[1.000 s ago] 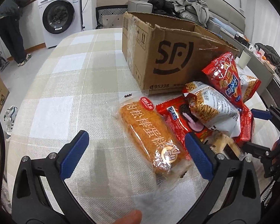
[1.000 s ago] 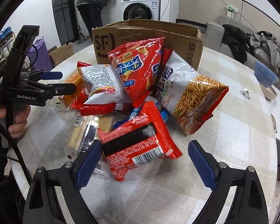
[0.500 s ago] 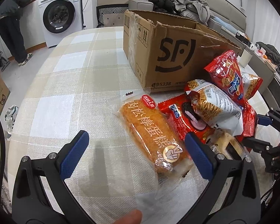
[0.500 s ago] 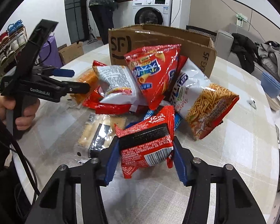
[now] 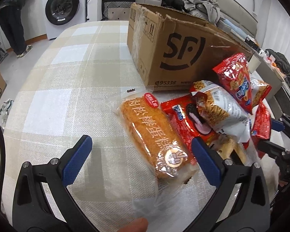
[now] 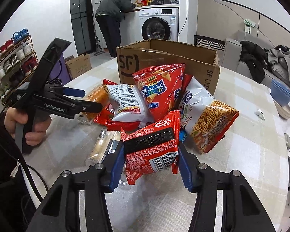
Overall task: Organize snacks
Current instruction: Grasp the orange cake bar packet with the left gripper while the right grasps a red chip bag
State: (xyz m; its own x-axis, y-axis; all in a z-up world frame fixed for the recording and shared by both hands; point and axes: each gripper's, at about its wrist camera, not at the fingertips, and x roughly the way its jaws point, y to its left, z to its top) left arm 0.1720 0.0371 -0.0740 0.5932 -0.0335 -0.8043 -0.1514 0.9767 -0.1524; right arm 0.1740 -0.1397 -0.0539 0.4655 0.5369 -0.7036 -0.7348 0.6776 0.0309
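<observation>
Barely started, I'd say. Left gripper [image 5: 139,157] gapes wide over the orange cake roll [image 5: 154,137], gripping nothing. Snack pile [image 6: 164,104] sits on the table [image 5: 63,77] in front of the cardboard box [image 6: 164,61]. Right gripper [image 6: 150,164], jaws just closed in, clamps the red packet [image 6: 150,150]. Box contents can't be seen; everything else needs sorting.

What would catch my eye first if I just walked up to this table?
Probably the heap of bright snack bags piled in front of an open cardboard box. The right gripper is clamped on a red packet at the heap's near edge, while the left gripper hangs open over a wrapped orange cake roll.
</observation>
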